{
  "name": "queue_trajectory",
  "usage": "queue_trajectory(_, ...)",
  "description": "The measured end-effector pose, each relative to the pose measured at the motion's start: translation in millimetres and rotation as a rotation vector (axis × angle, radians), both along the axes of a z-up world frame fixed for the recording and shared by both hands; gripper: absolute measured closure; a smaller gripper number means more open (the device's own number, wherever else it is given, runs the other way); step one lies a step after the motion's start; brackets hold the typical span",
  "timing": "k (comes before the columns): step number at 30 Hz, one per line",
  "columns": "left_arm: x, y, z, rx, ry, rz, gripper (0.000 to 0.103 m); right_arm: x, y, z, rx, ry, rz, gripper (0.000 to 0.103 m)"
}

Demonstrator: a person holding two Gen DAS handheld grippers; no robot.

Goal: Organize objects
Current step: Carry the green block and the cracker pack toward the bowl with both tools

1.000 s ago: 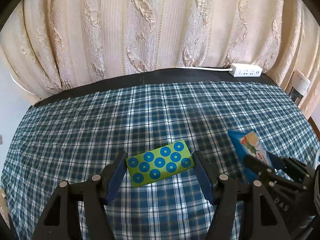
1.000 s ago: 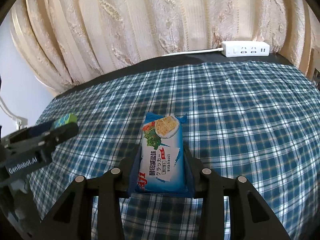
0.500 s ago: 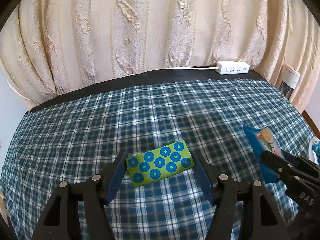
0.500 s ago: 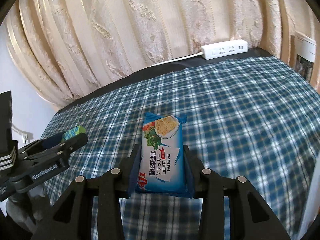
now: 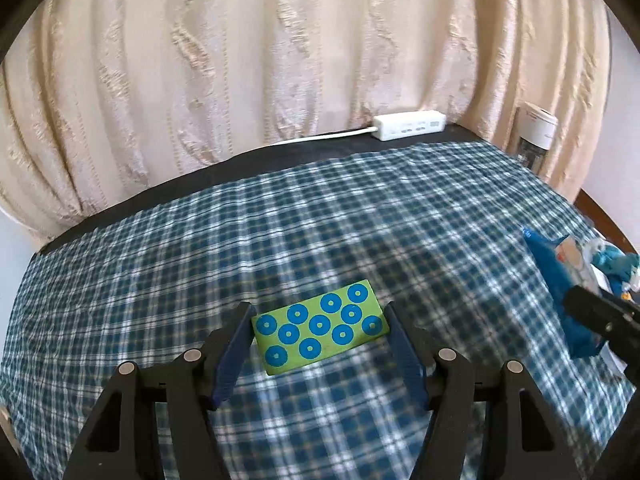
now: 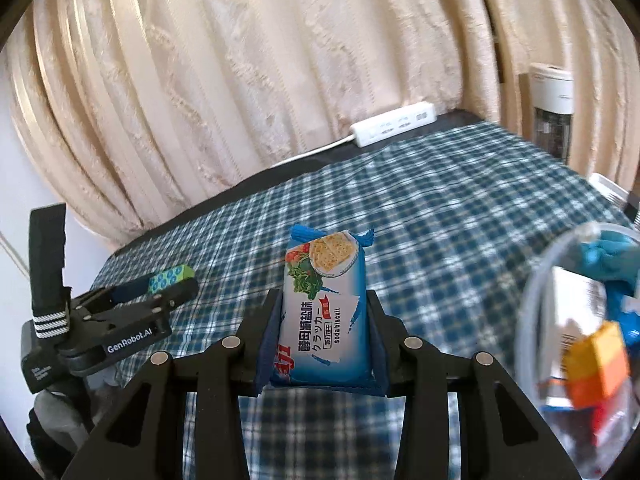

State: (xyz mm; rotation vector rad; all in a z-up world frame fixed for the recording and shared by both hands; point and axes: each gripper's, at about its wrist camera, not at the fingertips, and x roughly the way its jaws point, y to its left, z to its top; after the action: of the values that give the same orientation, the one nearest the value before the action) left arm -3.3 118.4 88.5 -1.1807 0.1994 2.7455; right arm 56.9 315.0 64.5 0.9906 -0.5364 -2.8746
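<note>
Carrying a cracker packet clamped between our right tongs, we have swung toward the right side of the tabletop, and a clear container with mixed odds and ends inside has come into view just to the right of those tongs. A second ago only plaid cloth lay ahead of them. We judge this to mean the packet is on its way to be dropped into that container, so the carry is near its end and the release is what remains.

Our left tongs have come along more slowly, and they hold a green block dotted with blue rings, one pad at each short end. That block has not shifted in its grip. It looks lifted clear of the cloth, and probably goes in afterwards.

The packet's long axis runs straight out along the right tongs, away from us, with its crimped far end sticking well past the tips and tilted upward. Its printed face is turned up toward the camera. The green block lies the other way: its long axis spans across the left tongs from pad to pad, slightly skewed, with its right end farther from us.
</note>
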Motion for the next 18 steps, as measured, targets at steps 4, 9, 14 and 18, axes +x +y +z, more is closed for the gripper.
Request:
queue_trajectory(4, 5, 16, 2, 0.000, -0.003, -0.041, 0.034, 21, 22, 7, 0.000, 0.022, -0.059, 0.062)
queue_trajectory(9, 4, 37, 1, -0.005, -0.001, -0.091, 0.034, 49, 59, 14, -0.001, 0.044, -0.166, 0.062)
queue_trajectory(14, 3, 60, -1, -0.015, -0.003, -0.144, 0.034, 70, 94, 15, 0.006, 0.045, -0.274, 0.062)
queue_trajectory(18, 3, 79, -2, -0.024, -0.003, -0.182, 0.034, 82, 116, 10, 0.014, 0.035, -0.341, 0.062)
